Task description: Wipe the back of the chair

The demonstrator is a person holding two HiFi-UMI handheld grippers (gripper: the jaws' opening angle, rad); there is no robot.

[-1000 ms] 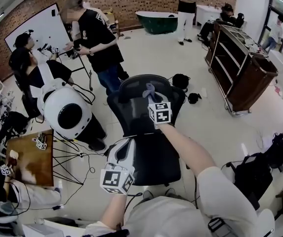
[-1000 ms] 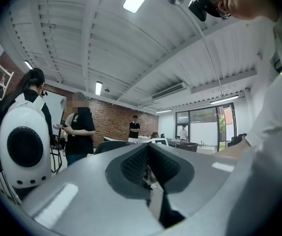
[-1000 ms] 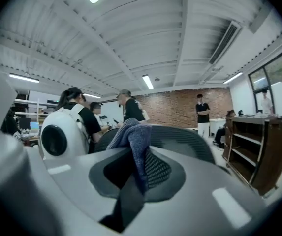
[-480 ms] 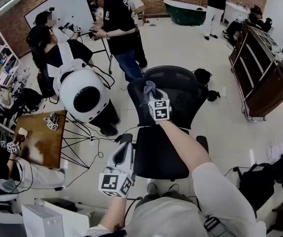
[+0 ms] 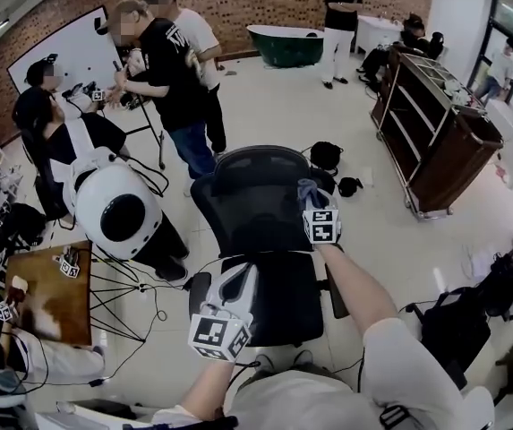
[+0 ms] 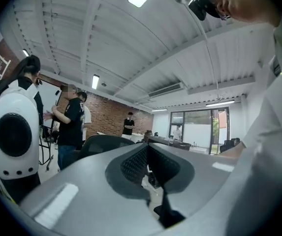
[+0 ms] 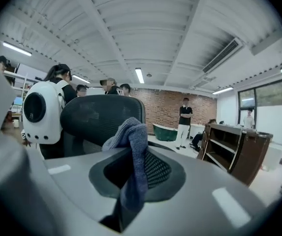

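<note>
While the left claw (image 6: pixel 147 167) is pressed together, the right claw (image 7: pixel 134 157) pinches a nubby cloth (image 7: pixel 131 134) — at the mesh chair back (image 7: pixel 99 119).

The right gripper (image 5: pixel 313 206) is sliding the blue cloth (image 5: pixel 307 189) to the right across the chair back (image 5: pixel 247 195), moving from the upper middle to the right edge. In the right gripper view, the chair back is now looming large at the cloth's left instead of sitting behind it.
</note>
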